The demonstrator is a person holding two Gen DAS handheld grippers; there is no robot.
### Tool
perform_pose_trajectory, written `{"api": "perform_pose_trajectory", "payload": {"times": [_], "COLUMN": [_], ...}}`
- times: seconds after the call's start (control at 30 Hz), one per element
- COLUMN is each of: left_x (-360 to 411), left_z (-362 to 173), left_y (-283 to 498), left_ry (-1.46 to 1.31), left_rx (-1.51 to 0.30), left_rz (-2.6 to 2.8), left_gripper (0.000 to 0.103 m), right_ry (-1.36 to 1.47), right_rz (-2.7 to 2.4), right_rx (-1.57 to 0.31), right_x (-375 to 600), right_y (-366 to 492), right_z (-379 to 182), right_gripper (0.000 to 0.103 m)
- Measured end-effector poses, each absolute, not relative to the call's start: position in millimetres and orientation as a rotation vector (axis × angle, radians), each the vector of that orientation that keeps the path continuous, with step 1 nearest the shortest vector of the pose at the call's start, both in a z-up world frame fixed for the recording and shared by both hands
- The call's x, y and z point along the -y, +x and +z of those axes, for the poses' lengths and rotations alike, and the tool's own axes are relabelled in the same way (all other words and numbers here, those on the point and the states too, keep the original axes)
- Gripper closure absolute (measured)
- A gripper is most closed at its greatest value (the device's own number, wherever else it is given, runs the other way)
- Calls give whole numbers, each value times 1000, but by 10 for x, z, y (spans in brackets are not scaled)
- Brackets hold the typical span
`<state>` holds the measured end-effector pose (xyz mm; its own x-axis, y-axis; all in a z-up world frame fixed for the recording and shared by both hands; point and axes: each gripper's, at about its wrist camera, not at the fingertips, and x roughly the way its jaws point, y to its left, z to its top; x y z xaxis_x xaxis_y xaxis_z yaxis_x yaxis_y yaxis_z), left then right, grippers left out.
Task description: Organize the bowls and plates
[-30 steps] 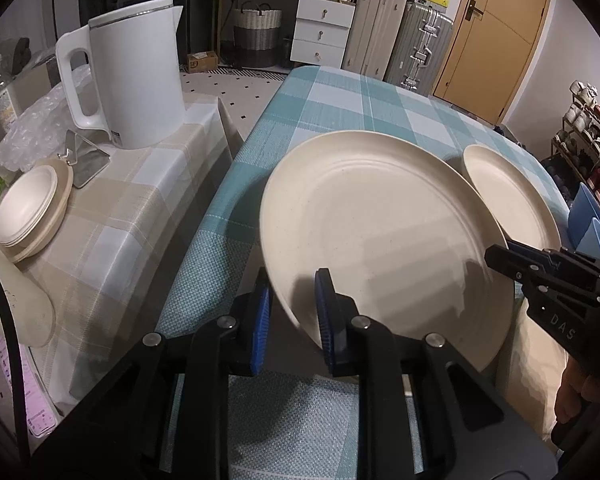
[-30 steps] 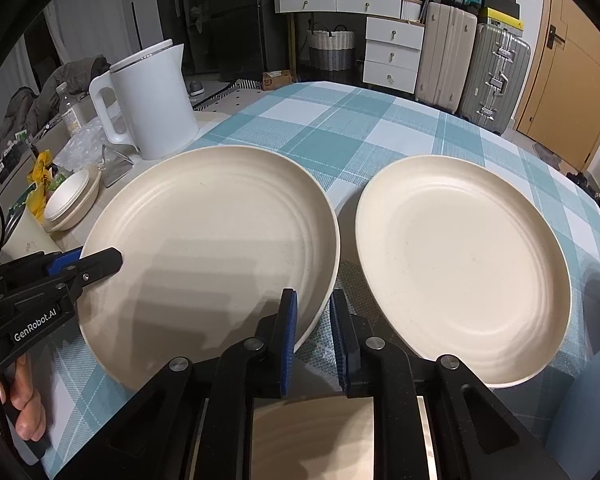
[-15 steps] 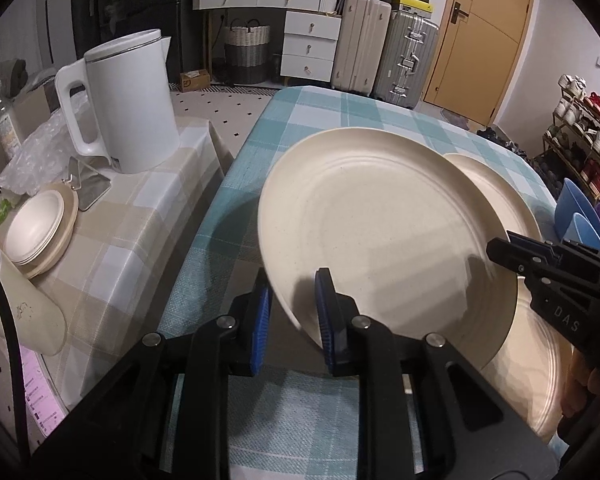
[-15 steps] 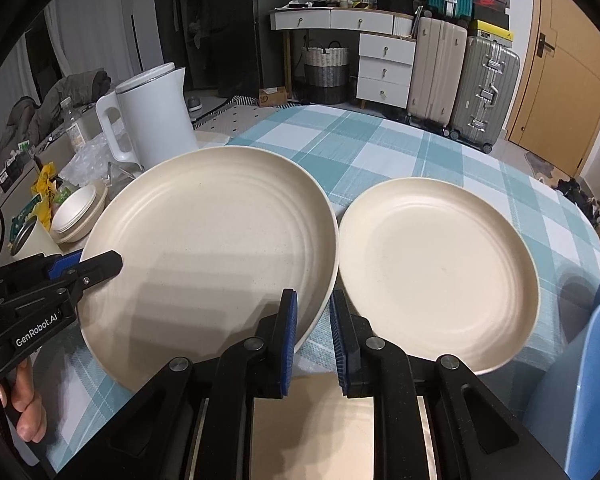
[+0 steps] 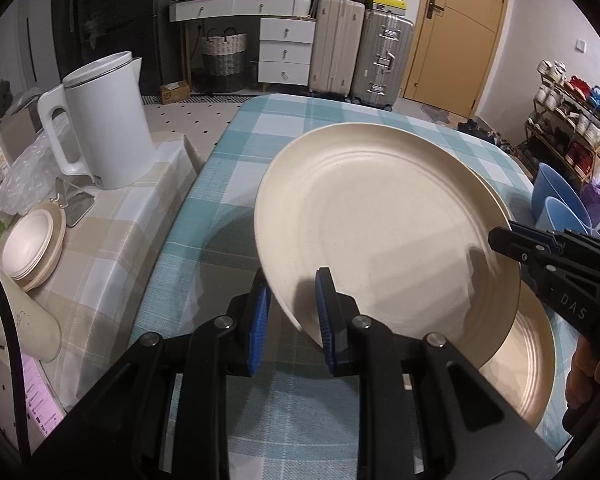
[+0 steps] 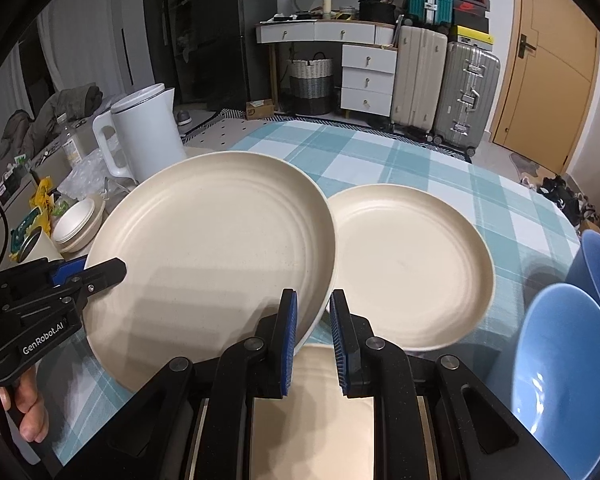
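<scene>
A large cream plate (image 5: 384,236) is held in the air by both grippers, tilted, above the teal checked table (image 5: 260,128). My left gripper (image 5: 292,304) is shut on its near-left rim. My right gripper (image 6: 314,312) is shut on its right rim (image 6: 320,280); it also shows in the left wrist view (image 5: 500,238). A second cream plate (image 6: 412,264) lies flat on the table, partly under the lifted plate's right edge; in the left wrist view it (image 5: 528,356) peeks out below the held plate. Two blue bowls (image 6: 568,364) stand at the right.
A white kettle (image 5: 104,136) and a stack of small cream dishes (image 5: 32,240) sit on the beige checked side table (image 5: 112,232) to the left. A gap separates the two tables. Suitcases, drawers and a shoe rack stand in the background.
Both grippers have carried the held plate up and to the right; it now overlaps the second plate on the table. The blue bowls have come into the right wrist view.
</scene>
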<state>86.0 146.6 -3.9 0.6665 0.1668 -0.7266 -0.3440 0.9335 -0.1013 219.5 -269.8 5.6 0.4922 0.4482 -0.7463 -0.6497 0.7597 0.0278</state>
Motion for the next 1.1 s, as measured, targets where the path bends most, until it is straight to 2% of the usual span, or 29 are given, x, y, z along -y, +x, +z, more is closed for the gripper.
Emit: {"api": "perform_pose_trajectory", "payload": {"times": [1.1], "left_x": [-687], "left_z": [136], "left_y": [794], "left_ry": [-37], "left_rx": [-853], "left_rz": [110], "left_gripper": [81], "right_ry": [-192], "right_rz": [534], "right_rx": [-831], "right_x": [3555], "right_y": [1718], "right_z": [241], "right_gripper": [85]}}
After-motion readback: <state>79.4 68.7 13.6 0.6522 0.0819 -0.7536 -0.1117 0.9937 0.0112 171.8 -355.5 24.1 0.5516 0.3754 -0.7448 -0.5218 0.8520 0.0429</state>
